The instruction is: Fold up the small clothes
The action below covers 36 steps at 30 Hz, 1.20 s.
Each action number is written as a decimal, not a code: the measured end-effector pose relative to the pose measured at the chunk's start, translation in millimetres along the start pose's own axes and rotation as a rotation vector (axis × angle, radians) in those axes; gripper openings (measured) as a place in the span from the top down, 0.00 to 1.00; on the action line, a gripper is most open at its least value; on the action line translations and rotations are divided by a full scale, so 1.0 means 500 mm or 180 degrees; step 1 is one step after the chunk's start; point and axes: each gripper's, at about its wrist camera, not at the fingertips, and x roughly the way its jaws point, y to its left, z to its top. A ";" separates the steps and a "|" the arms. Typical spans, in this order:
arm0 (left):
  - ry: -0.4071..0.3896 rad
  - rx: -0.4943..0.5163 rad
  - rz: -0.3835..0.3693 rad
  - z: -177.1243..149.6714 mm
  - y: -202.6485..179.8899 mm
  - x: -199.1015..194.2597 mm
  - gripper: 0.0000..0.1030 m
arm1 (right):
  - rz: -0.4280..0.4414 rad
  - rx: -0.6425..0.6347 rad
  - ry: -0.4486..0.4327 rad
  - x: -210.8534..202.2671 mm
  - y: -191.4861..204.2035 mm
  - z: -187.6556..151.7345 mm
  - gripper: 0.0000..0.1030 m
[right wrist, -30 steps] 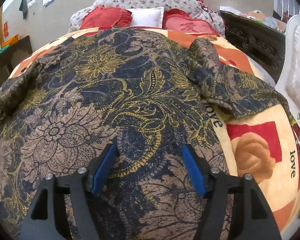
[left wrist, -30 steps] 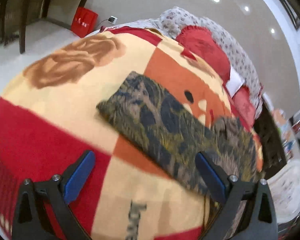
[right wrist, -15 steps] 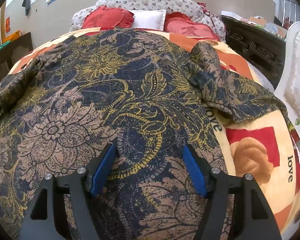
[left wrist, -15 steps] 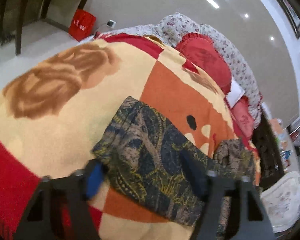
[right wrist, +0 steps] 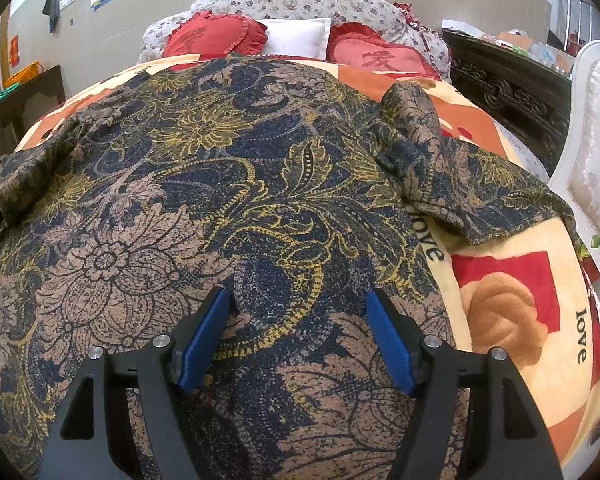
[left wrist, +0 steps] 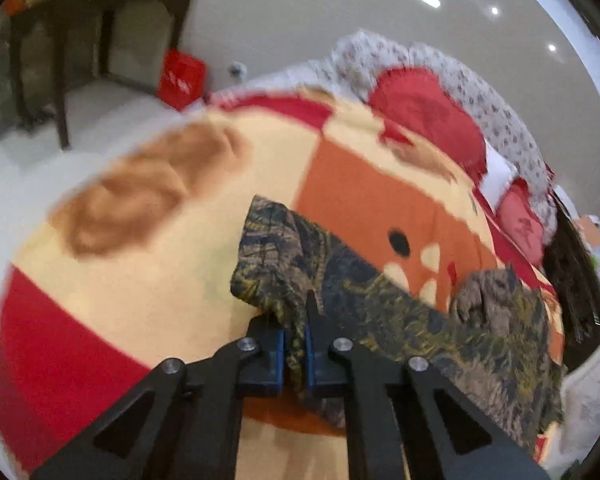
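Now the left gripper (left wrist: 296, 344), whose jaws have just been closing, pinches the near-left edge of the floral garment (left wrist: 380, 312), which earlier lay flat between wide jaws. It stretches left to right across the blanket (right wrist: 500, 280) printed "love". Right gripper (right wrist: 300, 344) hovers spread wide over it, gripping nothing.

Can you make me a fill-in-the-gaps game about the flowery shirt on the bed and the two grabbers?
1. The left gripper is shut on the garment's ____.
2. The right gripper hangs over the floral garment with its jaws ____.
3. The garment lies on a blanket printed with the word ____.
4. Between the two red heart cushions sits a ____ pillow.

Missing words: sleeve; open; love; white
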 end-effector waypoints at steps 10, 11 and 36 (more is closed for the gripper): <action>-0.1154 -0.0279 0.0256 0.108 0.018 -0.256 0.94 | -0.0009 0.0000 0.0014 0.000 -0.003 0.000 0.28; -0.1137 -0.0194 0.0174 0.107 -0.011 -0.257 0.94 | -0.0004 0.0004 0.0018 0.000 -0.003 0.000 0.28; 0.0320 0.1771 -0.0624 -0.428 -0.464 0.004 0.41 | 0.1834 0.0378 0.0223 0.069 0.068 0.205 0.29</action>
